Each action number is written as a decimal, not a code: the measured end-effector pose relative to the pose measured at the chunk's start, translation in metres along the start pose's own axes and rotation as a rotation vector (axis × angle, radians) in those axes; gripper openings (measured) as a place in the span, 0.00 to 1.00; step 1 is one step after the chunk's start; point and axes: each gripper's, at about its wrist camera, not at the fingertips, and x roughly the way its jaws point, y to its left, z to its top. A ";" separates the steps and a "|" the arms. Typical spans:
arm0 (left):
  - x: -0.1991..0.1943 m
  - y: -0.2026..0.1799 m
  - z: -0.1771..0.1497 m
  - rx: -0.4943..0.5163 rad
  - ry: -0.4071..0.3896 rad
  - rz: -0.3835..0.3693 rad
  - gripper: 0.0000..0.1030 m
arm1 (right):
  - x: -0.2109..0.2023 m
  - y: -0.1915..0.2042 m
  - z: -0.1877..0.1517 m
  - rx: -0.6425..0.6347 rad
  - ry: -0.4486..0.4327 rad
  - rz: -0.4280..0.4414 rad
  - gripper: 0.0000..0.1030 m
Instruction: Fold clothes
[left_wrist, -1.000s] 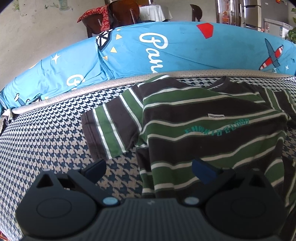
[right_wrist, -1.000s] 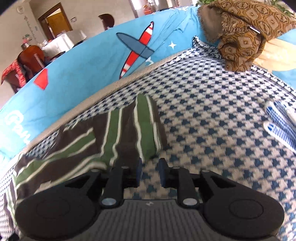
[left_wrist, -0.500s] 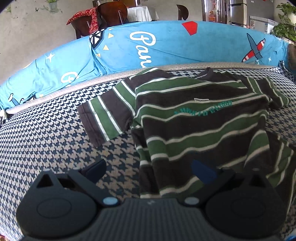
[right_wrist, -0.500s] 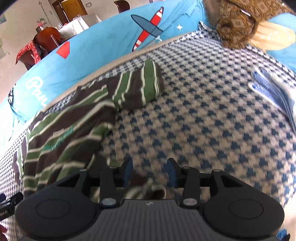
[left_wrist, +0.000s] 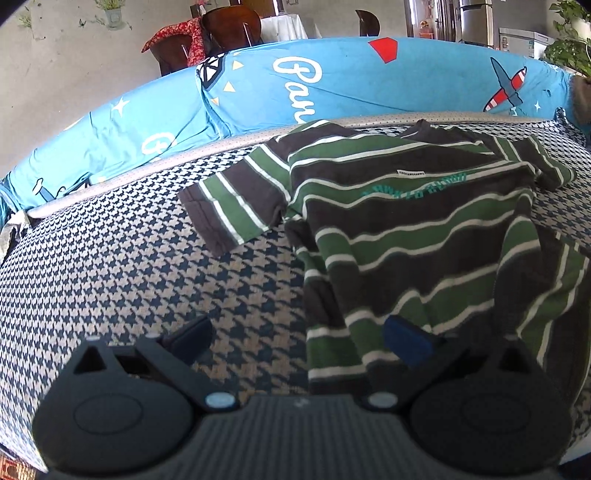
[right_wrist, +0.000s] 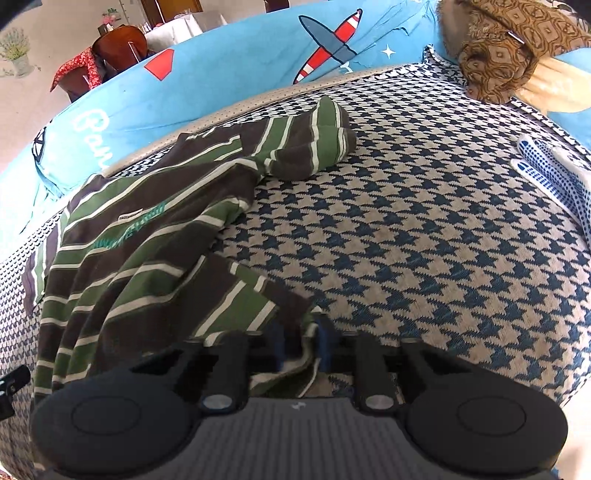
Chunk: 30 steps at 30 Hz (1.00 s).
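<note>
With our right gripper clamped on the shirt hem and our left gripper spread apart, we should grab the other corner before lifting evenly.

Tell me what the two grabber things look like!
Both are matte black plastic. Each has two round discs, a ribbed grey middle panel and small silvery-blue pivot buttons. The left gripper and right gripper have dark blue pads on their fingers.
</note>
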 end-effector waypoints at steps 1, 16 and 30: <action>0.000 0.001 -0.002 -0.003 0.003 0.001 1.00 | -0.002 0.001 -0.001 -0.001 -0.005 0.005 0.12; -0.009 0.020 -0.013 -0.039 -0.002 0.024 1.00 | -0.102 -0.028 -0.072 0.109 -0.217 -0.046 0.09; -0.018 0.048 -0.025 -0.086 0.002 0.078 1.00 | -0.125 -0.022 -0.090 0.115 -0.342 -0.294 0.08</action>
